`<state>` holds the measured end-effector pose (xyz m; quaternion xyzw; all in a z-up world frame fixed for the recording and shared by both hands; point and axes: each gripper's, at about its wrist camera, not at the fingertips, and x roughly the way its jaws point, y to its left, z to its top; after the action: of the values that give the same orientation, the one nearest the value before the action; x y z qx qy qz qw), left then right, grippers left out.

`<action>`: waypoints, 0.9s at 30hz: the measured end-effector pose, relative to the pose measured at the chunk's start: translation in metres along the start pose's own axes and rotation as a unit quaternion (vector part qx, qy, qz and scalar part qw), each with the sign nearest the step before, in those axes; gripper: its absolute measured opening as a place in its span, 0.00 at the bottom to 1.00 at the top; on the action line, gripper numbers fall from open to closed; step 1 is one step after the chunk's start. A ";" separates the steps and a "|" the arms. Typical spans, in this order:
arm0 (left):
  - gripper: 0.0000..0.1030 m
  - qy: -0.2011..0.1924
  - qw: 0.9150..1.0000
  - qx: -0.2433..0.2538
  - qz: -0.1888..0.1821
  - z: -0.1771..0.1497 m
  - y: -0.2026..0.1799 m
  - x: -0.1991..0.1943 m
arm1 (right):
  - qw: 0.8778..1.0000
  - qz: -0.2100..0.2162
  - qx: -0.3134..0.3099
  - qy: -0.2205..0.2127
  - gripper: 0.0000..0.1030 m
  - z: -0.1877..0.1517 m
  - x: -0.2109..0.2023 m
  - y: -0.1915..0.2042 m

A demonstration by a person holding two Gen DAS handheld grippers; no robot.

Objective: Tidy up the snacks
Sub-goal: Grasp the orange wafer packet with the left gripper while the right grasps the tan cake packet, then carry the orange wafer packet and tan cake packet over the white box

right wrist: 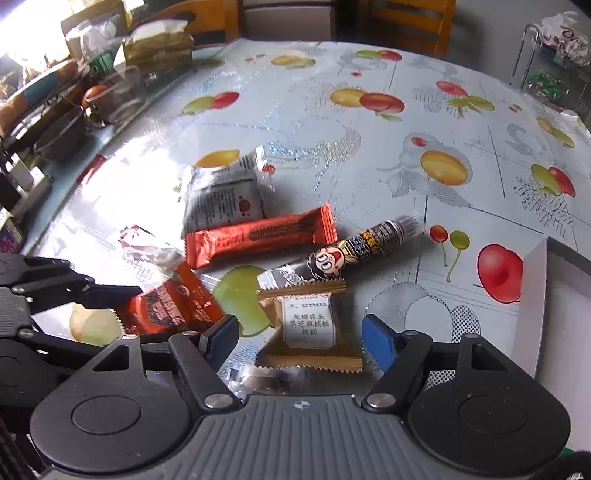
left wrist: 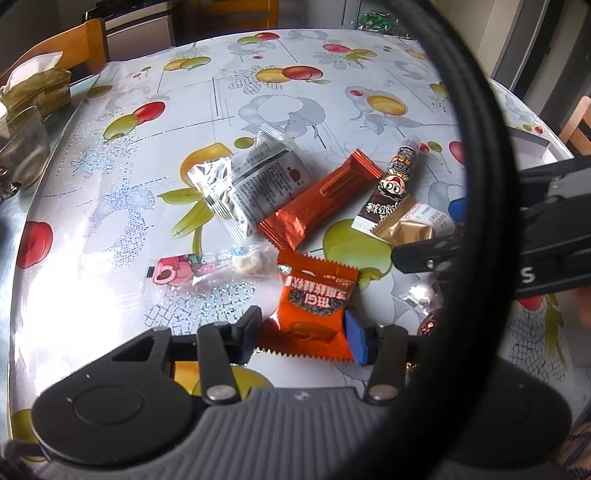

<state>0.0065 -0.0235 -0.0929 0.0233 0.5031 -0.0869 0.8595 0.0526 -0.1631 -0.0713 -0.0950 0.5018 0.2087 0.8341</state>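
Note:
Several snack packets lie on the fruit-print tablecloth [left wrist: 295,66]. My left gripper [left wrist: 304,338] has its jaws around the orange seed packet [left wrist: 317,310], touching both sides. My right gripper [right wrist: 300,338] is open, its fingers either side of the gold-and-white packet [right wrist: 309,325], apart from it. Beyond lie a long red bar [right wrist: 258,236], a dark cartoon stick [right wrist: 347,253], a silver packet [right wrist: 221,199] and a pink clear packet [left wrist: 207,271]. The right gripper shows in the left wrist view [left wrist: 480,240], over the gold packet [left wrist: 406,227].
A white box [right wrist: 535,306] sits at the right edge of the table. Jars, tissue and clutter [right wrist: 92,74] stand at the far left. Wooden chairs [right wrist: 406,18] stand behind the table. A black cable loop [left wrist: 476,147] crosses the left wrist view. A foil candy [left wrist: 424,299] lies beside it.

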 end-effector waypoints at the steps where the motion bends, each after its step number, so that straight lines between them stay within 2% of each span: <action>1: 0.45 0.000 1.000 0.002 0.000 0.000 0.000 0.000 | 1.000 0.000 0.000 0.002 0.71 0.000 0.001 0.000; 5: 0.45 -0.001 1.000 0.012 0.001 0.000 -0.002 0.001 | 1.000 0.000 0.000 0.005 0.68 -0.001 0.005 0.000; 9: 0.45 0.000 1.000 0.017 0.000 0.002 -0.004 0.003 | 1.000 0.004 -0.001 0.013 0.58 -0.001 0.008 -0.001; 17: 0.43 -0.001 1.000 0.020 -0.006 0.004 -0.005 0.004 | 1.000 0.008 -0.001 0.011 0.56 -0.002 0.008 -0.002; 27: 0.42 -0.025 1.000 0.018 -0.006 0.007 -0.004 -0.006 | 1.000 0.012 0.006 0.000 0.54 -0.001 -0.002 -0.007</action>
<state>0.0091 -0.0279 -0.0845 0.0333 0.4801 -0.1013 0.8707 0.0543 -0.1698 -0.0705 -0.0843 0.5041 0.2161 0.8319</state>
